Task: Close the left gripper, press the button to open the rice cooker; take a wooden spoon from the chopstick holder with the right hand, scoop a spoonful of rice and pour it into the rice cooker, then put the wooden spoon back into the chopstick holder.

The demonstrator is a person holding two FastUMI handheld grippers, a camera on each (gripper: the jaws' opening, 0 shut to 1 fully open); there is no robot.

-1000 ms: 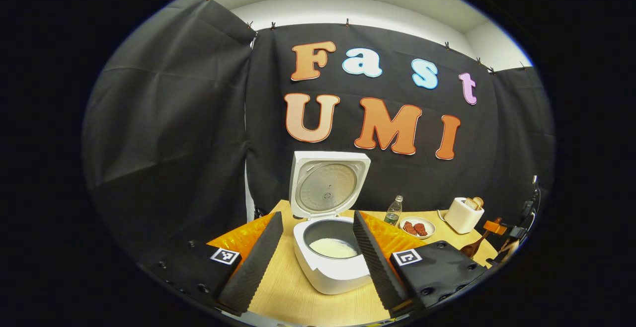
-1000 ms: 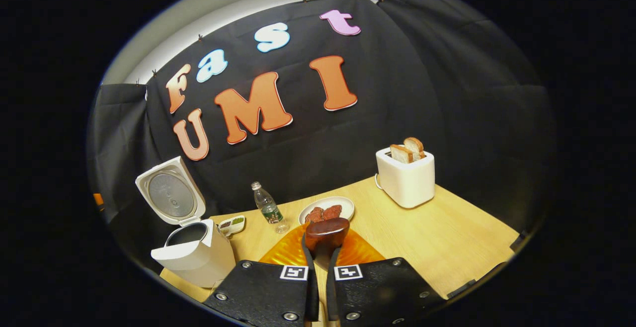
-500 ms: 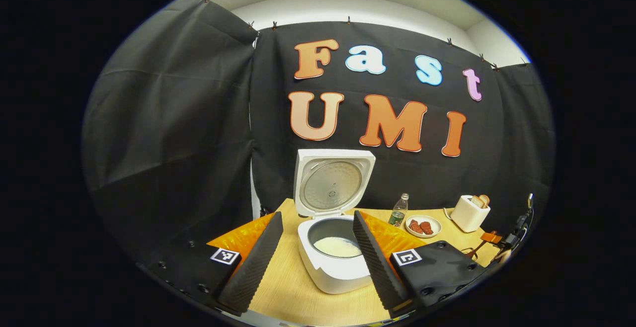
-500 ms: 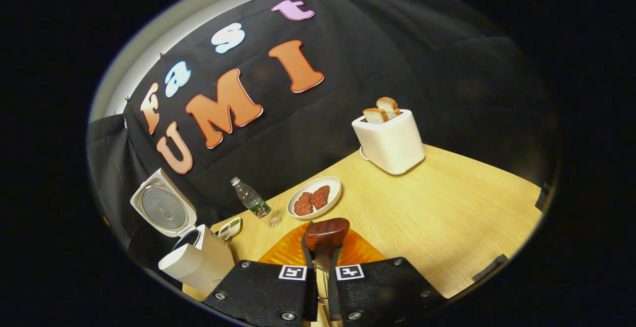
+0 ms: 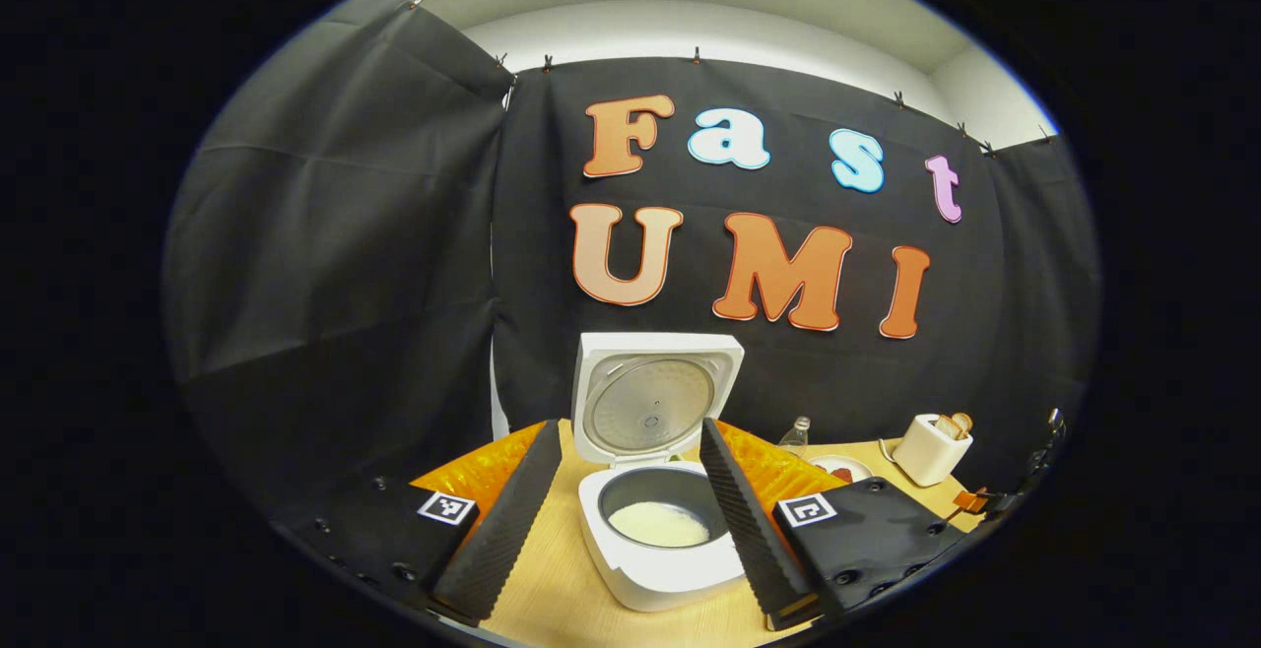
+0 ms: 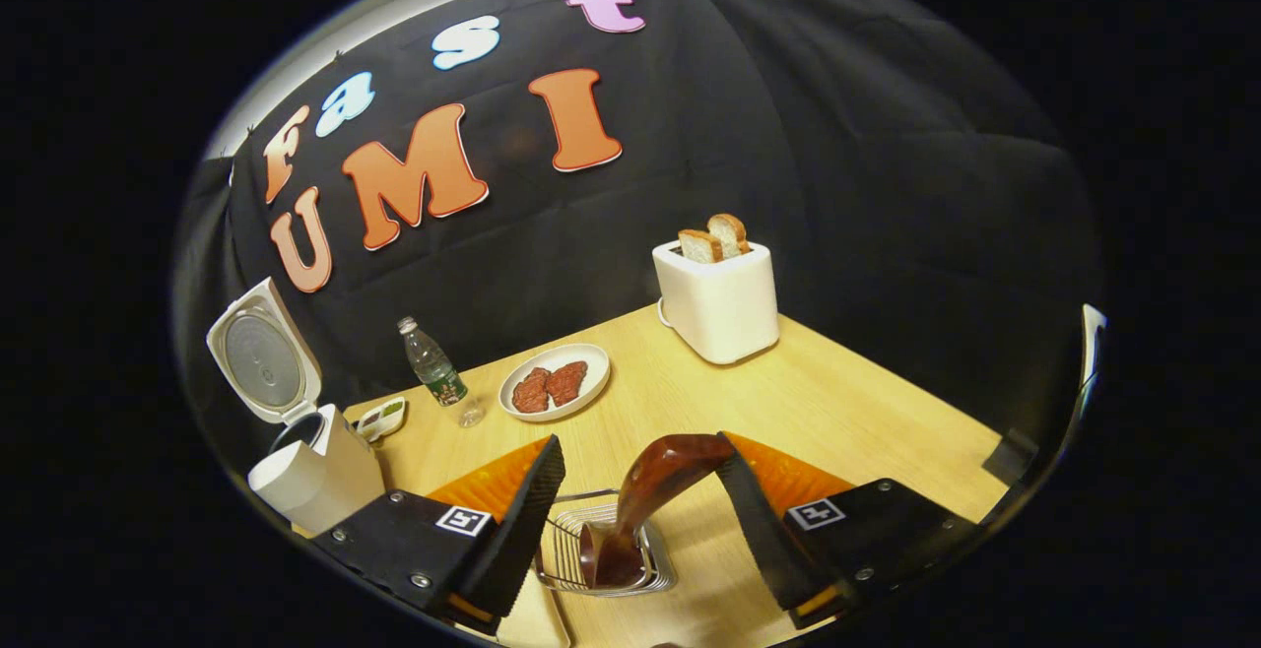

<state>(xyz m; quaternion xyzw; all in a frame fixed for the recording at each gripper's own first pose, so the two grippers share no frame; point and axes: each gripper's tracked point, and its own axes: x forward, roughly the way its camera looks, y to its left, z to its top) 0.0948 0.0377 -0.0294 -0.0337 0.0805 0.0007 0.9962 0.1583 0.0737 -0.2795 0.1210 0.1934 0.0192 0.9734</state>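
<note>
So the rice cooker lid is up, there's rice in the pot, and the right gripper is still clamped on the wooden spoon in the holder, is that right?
Not quite. In the right gripper view the right gripper has its jaws spread apart, not clamped; the wooden spoon stands in the chopstick holder between them. The rice cooker lid is up, with rice in the pot.

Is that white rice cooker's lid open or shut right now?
Open. The rice cooker has its lid swung up and standing behind the pot, so the rice inside shows.
</note>
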